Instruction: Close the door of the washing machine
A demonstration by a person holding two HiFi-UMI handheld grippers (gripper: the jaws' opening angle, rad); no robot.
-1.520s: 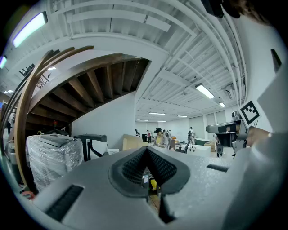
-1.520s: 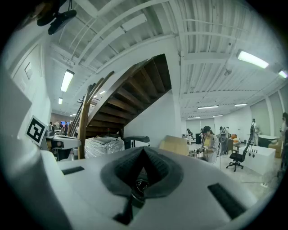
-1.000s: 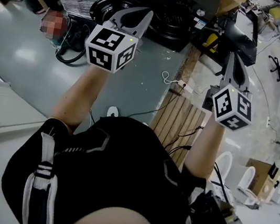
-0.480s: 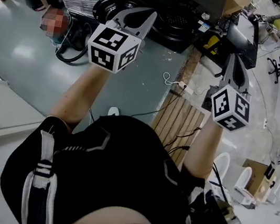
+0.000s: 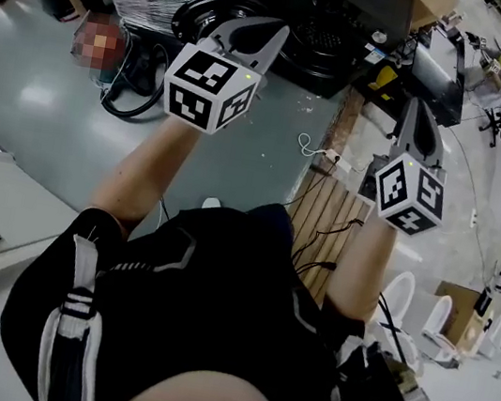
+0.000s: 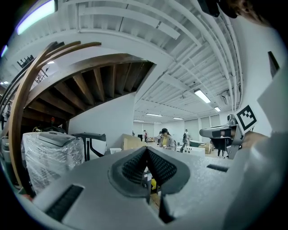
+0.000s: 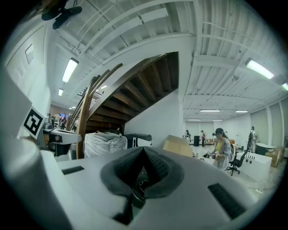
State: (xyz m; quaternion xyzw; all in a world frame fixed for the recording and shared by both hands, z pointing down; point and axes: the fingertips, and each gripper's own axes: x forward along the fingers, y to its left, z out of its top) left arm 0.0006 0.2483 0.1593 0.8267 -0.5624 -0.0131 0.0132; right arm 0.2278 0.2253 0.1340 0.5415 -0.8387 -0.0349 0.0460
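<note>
Still approaching: left gripper (image 5: 275,29) and right gripper (image 5: 416,103) have both edged toward the dark washer (image 5: 331,32) on the floor ahead. Fingers are fully together on each, nothing held. Round door (image 5: 203,17) hangs open on the washer's left, untouched.

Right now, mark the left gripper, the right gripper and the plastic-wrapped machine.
left gripper (image 5: 277,30), head view, tips of its shut jaws.
right gripper (image 5: 416,106), head view, tips of its shut jaws.
plastic-wrapped machine (image 6: 47,155), left gripper view, its wrapped front.
</note>
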